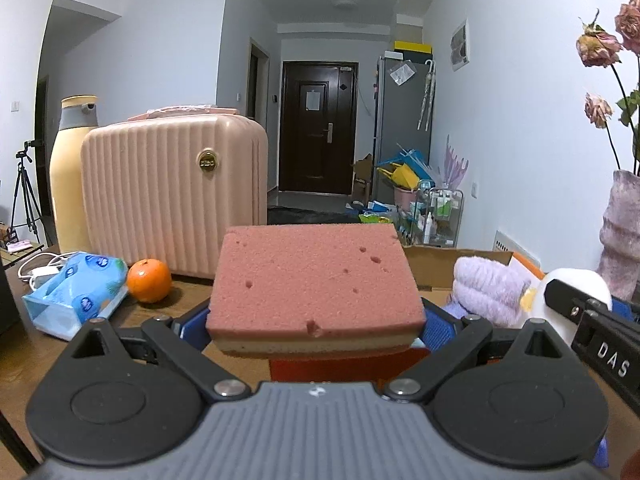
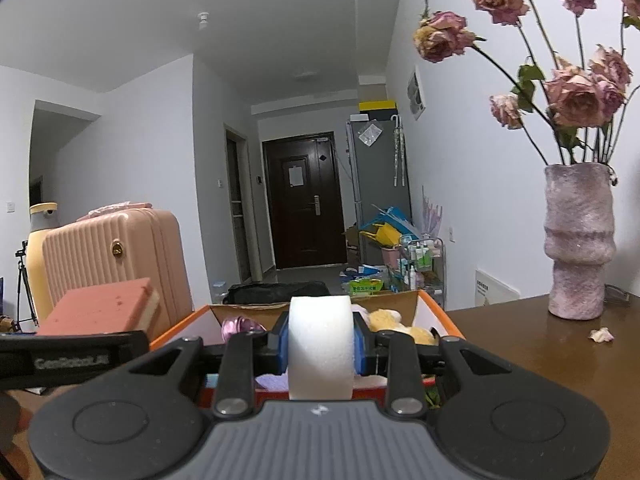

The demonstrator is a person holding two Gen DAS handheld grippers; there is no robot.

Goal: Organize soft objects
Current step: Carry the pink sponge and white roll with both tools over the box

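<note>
- Left gripper [image 1: 316, 320] is up off the brown wooden table [image 1: 168, 308], its jaws clenched on a thick pink rectangular sponge with a tan underlayer [image 1: 316, 280]; the blue pads press into the sponge's two sides and the slab sticks out forward between them.
- Right gripper [image 2: 320, 350] has its jaws squeezed in on a white foam block with rounded ends [image 2: 320, 344], which stands upright between the blue pads.
- Just ahead of the right jaws sits the orange-rimmed cardboard box [image 2: 440, 312], open at the top. Already inside, beyond the pads: a yellow plush toy [image 2: 400, 322], and something shiny and pink to the left that I can't identify.
- From the left wrist view, a fluffy lilac plush [image 1: 488, 284] lies off to the right of the left jaws, at the box's near edge.
- So my read: a few soft things are in, two more are in the air, and neither is over the opening yet.
- Left of the left jaws, a blue tissue pack [image 1: 76, 292] is on the table beside an orange [image 1: 149, 281]; the pack may be next.
</note>
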